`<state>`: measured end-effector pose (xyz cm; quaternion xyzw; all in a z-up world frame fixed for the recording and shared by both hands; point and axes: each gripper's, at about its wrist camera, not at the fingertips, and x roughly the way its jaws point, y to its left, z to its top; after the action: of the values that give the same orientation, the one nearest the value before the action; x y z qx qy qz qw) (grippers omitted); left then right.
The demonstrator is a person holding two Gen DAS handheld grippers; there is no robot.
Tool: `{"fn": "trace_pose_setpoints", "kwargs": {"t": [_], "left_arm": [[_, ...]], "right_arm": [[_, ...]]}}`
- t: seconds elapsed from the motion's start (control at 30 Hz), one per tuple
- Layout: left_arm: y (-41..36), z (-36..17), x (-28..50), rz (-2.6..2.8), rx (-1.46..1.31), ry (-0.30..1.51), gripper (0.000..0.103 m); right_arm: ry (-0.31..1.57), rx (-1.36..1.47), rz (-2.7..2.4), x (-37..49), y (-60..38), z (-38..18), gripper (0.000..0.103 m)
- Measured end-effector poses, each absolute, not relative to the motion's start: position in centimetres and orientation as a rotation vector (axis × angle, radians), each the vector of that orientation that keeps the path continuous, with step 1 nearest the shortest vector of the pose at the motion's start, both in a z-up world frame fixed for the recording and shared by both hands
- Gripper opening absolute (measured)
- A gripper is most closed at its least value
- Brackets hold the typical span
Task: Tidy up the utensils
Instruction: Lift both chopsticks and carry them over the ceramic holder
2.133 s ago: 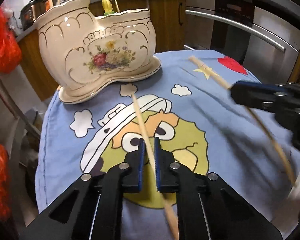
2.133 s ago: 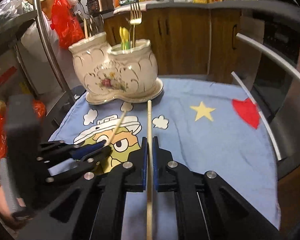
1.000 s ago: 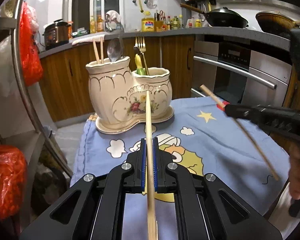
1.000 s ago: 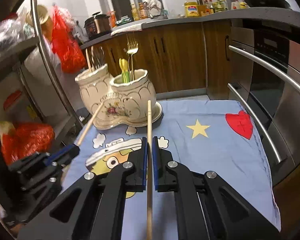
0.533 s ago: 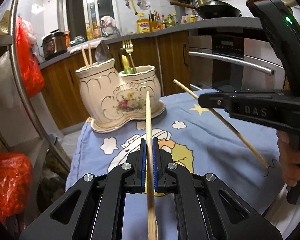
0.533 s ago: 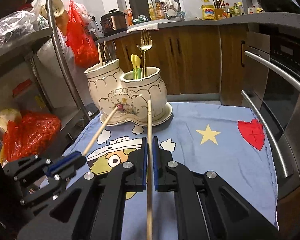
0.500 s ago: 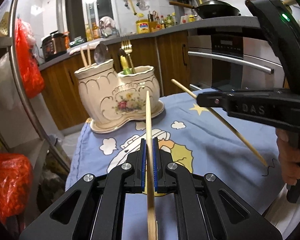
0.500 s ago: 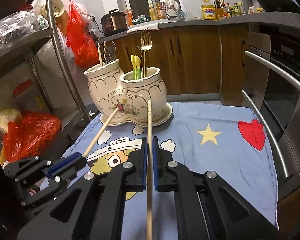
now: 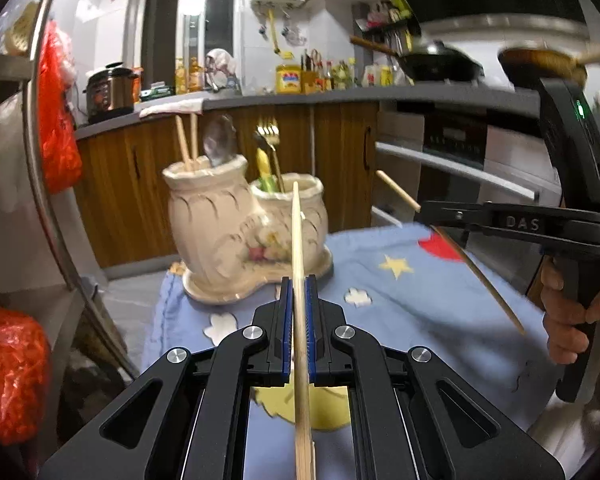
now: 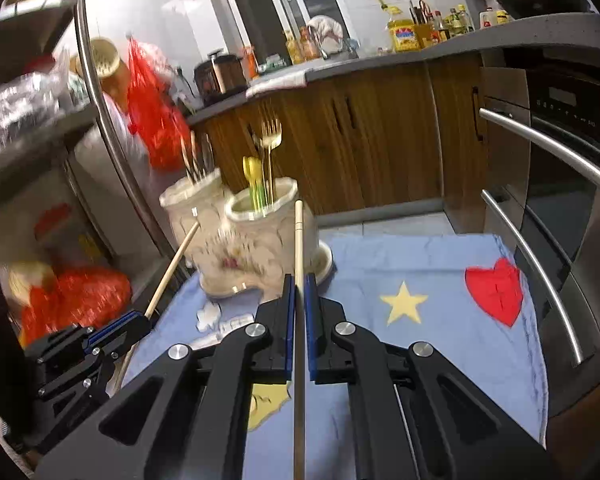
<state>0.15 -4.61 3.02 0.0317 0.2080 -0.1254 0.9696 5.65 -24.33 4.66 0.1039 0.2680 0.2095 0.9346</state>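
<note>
L gripper (image 9: 299, 300): blue pads clamped on 1 wooden chopstick (image 9: 300, 320), stick running lengthwise btwn the fingers, tip pointing at the holder. R gripper (image 10: 299, 304): pads closed on a 2nd chopstick (image 10: 299, 300), same lengthwise hold, tip near the holder's right cup. So 2 chopsticks in hand, 1 per gripper, both held above the cloth.

In the L view the R gripper sits off to the right w/ a bare hand (image 9: 572, 312) on its grip, its stick angled down over the cloth.

Ahead: 1 cream ceramic holder (image 9: 240, 236) w/ 2 cups, on its own saucer base at the far edge of the blue cartoon cloth (image 10: 440, 280). Left cup: 2 chopsticks (image 9: 186, 140) + 1 spoon (image 9: 219, 142). Right cup: 1 gold fork (image 10: 271, 136) + yellow-green handles (image 10: 254, 180), count unclear (blur).

Beyond: wood cabinets (image 10: 372, 132), oven (image 10: 560, 160), 2 red bags (image 9: 56, 120) at left.
</note>
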Motion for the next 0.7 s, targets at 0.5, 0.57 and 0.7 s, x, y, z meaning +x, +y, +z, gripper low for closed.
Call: {"fn": "trace_pose_setpoints", "kwargs": {"t": [0.5, 0.57, 0.7], "left_arm": [[1.9, 13.6, 8.8, -0.265, -0.115, 0.181, 0.006], [2.1, 14.3, 10.8, -0.274, -0.122, 0.159, 0.006], [2.2, 14.1, 14.2, -0.311, -0.162, 0.155, 0.006]], "right_arm": [[0.304, 0.249, 0.522, 13.8, -21.8, 12.7, 0.005], [0.281, 0.274, 0.531, 15.2, -21.3, 12.9, 0.005], [0.238, 0.304, 0.538, 17.6, -20.4, 12.7, 0.005]]}}
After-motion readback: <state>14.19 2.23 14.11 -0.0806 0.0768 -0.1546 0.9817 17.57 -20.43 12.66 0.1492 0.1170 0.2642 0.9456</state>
